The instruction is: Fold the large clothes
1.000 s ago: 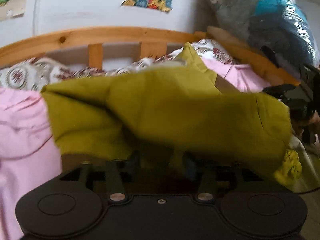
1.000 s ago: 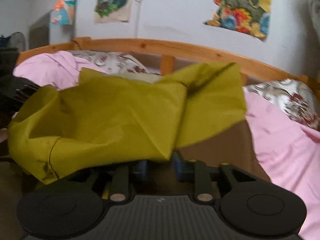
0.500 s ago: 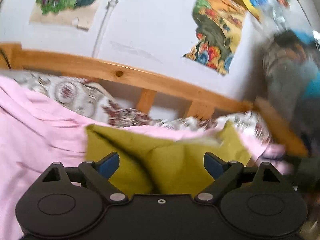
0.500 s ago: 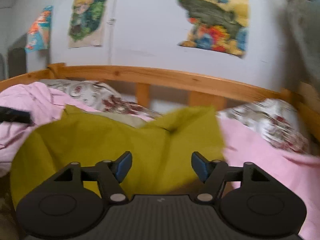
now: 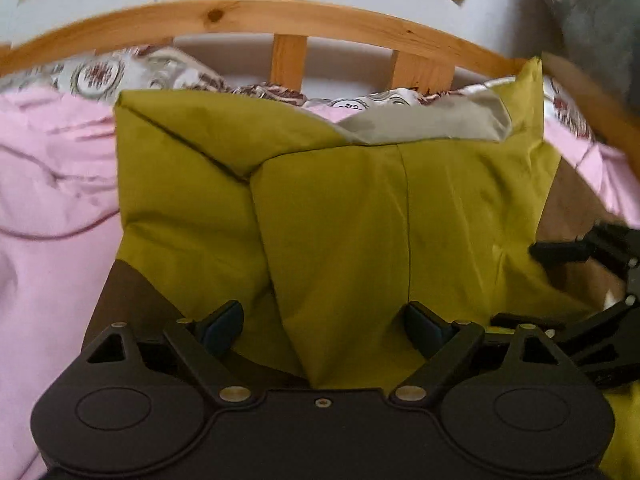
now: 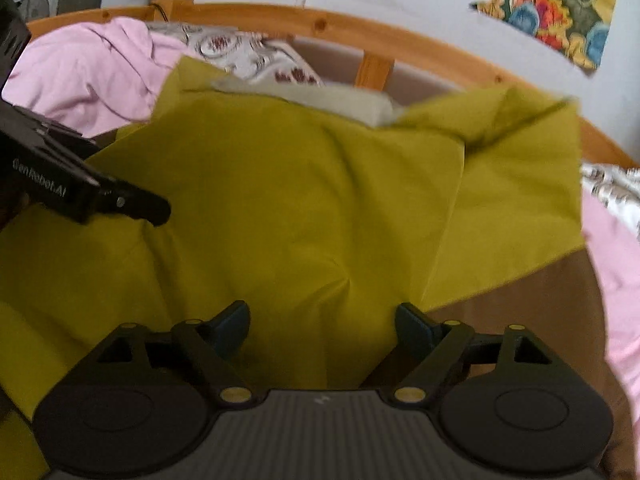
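We see the olive-green garment (image 5: pixel 340 216) lying folded on the brown sheet (image 5: pixel 120 300) of the bed, between pink bedding (image 5: pixel 52 184) on either side and below the wooden headboard (image 5: pixel 248 16). Our left gripper (image 5: pixel 324 326) stands wide apart, nothing clamped; only cloth lies beneath the gap. Our right gripper (image 6: pixel 322 326) has just been opening and likewise stands apart over the garment, its pads (image 6: pixel 230 326) clear of the fabric. A pale lining (image 6: pixel 340 100) shows at the garment's far edge.
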{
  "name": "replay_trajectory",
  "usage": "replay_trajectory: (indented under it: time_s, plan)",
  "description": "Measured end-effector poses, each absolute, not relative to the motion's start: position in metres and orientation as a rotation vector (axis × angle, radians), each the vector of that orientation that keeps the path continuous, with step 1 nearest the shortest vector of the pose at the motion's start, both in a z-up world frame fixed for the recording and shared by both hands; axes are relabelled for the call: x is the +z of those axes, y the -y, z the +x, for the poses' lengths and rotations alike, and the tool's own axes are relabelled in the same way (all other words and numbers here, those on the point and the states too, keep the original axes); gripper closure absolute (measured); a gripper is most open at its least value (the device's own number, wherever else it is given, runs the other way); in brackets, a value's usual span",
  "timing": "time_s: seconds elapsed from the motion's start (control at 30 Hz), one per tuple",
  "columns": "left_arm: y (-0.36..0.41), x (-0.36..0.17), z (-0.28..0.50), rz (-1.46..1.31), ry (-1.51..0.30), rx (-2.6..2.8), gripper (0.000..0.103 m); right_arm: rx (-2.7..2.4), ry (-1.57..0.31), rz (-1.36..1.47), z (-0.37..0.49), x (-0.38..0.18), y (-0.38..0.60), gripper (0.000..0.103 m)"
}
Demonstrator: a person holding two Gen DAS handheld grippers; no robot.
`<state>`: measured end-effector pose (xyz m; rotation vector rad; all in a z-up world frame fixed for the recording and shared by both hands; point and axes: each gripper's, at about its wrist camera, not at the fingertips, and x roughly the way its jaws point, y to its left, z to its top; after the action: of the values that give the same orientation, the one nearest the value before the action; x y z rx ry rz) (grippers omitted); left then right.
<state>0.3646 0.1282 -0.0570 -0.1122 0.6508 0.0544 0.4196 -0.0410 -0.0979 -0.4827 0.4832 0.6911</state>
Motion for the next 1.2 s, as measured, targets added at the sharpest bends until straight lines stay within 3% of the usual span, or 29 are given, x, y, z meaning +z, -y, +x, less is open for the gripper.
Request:
replay_trajectory:
  time_s: [0.23,0.43,0.8,1.0,1.2]
  plan:
    - [-0.134,-0.033,0.354,-0.176,-0.673,0.079,0.009,0.669,-0.459,-0.504,0.401,-0.083,0.053,0.012]
    - [-0.126,-0.005,0.288,-0.157,-0.619,0.059,0.003,0.645,-0.406,-0.448,0.362,-0.041,0.094,0.001]
    - [-0.044,0.005,0.159,0.025,-0.625,-0.184,0.001,0.562,-0.419,-0.404,0.204,-0.036,0.183,0.000]
    - [-0.002,-0.013,0.127,0.043,-0.693,-0.357,0.001,0.550,-0.423,-0.650,0.116,-0.061,0.195,0.000]
    - [0.022,-0.020,0.116,0.094,-0.683,-0.473,0.001,0.507,-0.485,-0.853,0.103,-0.077,0.189,0.000]
